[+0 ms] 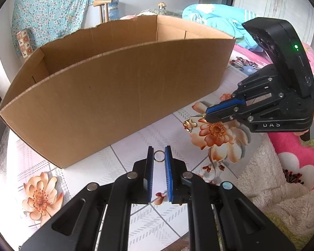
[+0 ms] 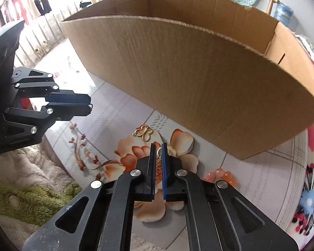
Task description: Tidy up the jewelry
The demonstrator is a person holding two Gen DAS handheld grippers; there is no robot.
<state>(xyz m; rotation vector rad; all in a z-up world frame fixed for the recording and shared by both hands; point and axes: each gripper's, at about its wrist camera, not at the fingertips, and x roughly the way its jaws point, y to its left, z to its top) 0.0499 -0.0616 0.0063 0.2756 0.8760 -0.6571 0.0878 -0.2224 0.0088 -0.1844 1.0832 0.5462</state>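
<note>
My left gripper (image 1: 159, 149) is shut on a small metal ring (image 1: 159, 156), which is pinched between its fingertips just above the floral tablecloth. The right wrist view shows the same left gripper (image 2: 89, 104) at the left, with the ring (image 2: 91, 106) poking out of its tip. My right gripper (image 2: 159, 145) is shut on a small gold loop (image 2: 159, 151). A gold butterfly piece (image 2: 143, 133) lies just ahead of it on the cloth. In the left wrist view a thin gold strand leads from the butterfly piece (image 1: 189, 124) to the right gripper (image 1: 206, 114).
A large open cardboard box (image 1: 115, 96) stands on the table (image 1: 134, 144) right behind both grippers, its near wall (image 2: 198, 79) close to the jewelry. Fluffy blankets (image 1: 268, 177) and pink fabric border the table on the right. A hand holds the right gripper's handle.
</note>
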